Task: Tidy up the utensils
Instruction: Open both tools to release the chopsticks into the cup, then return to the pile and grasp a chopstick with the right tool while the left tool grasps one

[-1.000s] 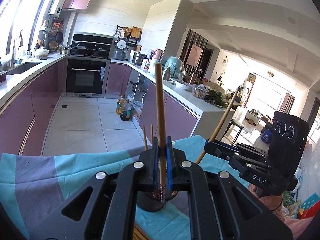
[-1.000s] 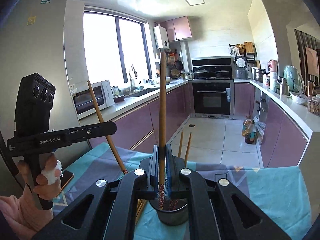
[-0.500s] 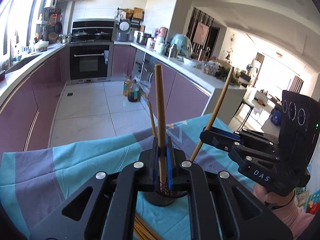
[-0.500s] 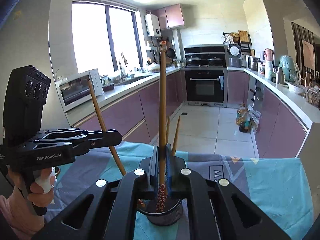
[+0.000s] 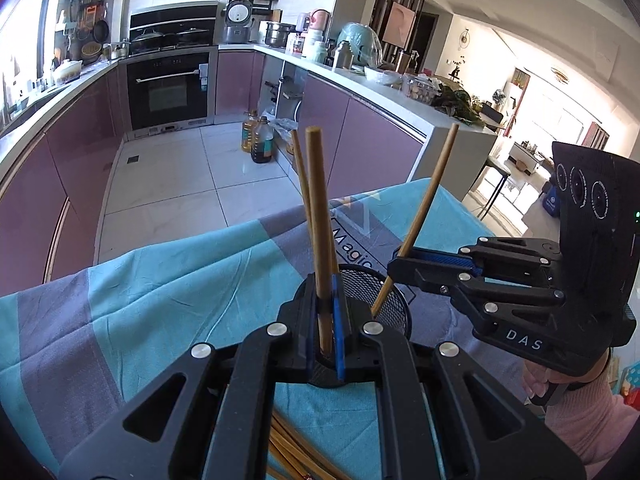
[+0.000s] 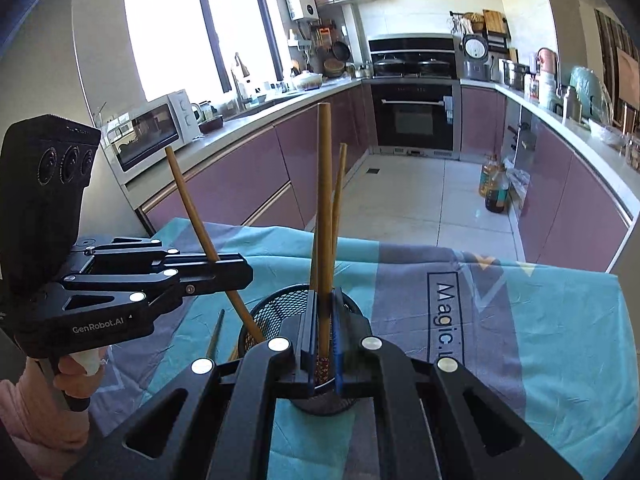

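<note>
A black mesh utensil cup (image 5: 376,292) (image 6: 280,312) stands on the blue and grey tablecloth. My left gripper (image 5: 325,320) is shut on a wooden chopstick (image 5: 318,216), upright, its lower end at the cup's near rim. My right gripper (image 6: 323,336) is shut on another chopstick (image 6: 325,208), its patterned tip inside the cup. Each gripper shows in the other's view: the right gripper (image 5: 404,258) with its chopstick (image 5: 430,196) dipping into the cup, the left gripper (image 6: 240,272) with its chopstick (image 6: 196,216). One more chopstick (image 6: 339,192) stands in the cup.
Several loose chopsticks (image 5: 296,448) lie on the tablecloth (image 5: 160,304) under my left gripper, and one (image 6: 214,338) lies left of the cup. Past the table's far edge are the tiled kitchen floor, purple cabinets and oil bottles (image 6: 494,188).
Both grippers have come down with their chopsticks towards the cup. The views have tilted down, and the cup's rim shows more fully.
</note>
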{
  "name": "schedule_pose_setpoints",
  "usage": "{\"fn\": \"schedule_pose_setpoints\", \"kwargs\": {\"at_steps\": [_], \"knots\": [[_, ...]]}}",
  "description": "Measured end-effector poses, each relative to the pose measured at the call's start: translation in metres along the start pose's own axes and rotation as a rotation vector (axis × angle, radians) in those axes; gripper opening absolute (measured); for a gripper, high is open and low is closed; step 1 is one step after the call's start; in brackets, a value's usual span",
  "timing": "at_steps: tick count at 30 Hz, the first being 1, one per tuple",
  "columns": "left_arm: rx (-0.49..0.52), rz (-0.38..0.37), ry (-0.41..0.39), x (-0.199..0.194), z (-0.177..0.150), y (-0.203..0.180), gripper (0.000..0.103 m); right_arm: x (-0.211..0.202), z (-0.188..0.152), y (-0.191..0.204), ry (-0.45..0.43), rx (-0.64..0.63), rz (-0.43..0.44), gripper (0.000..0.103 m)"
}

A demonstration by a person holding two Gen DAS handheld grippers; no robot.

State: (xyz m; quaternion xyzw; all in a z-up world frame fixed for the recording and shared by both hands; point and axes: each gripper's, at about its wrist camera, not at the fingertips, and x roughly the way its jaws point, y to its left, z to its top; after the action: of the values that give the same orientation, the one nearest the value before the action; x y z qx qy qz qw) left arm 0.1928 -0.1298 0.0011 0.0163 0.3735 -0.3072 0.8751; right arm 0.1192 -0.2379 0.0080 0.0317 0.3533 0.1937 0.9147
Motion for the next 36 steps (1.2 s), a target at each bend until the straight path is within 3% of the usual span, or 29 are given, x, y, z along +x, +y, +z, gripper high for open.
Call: {"fn": "schedule_pose_setpoints", "kwargs": {"at_steps": [11,17,20,28,31,36], "knots": [[-0.053,0.023,0.029,0.031,0.012,0.012,0.008,0.018,0.01,-0.008,0.003,0.058,-0.01,0.007],[-0.059,0.056,-0.007,0.021,-0.001,0.016,0.017,0.018,0.007,-0.014,-0.019,0.1,-0.002,0.009],[-0.06,0.068,-0.045,0.007,-0.008,0.018,0.022,0.01,0.004,-0.015,-0.04,0.099,-0.012,0.014],[-0.066,0.13,-0.102,-0.032,-0.041,0.027,0.03,-0.028,-0.011,0.007,-0.106,0.037,0.036,0.024],[-0.07,0.142,-0.073,-0.037,-0.062,0.033,0.032,-0.037,-0.023,0.025,-0.107,-0.018,0.079,0.026],[-0.087,0.173,0.017,-0.026,-0.103,0.045,0.033,-0.025,-0.046,0.045,-0.025,-0.07,0.129,0.028]]}}
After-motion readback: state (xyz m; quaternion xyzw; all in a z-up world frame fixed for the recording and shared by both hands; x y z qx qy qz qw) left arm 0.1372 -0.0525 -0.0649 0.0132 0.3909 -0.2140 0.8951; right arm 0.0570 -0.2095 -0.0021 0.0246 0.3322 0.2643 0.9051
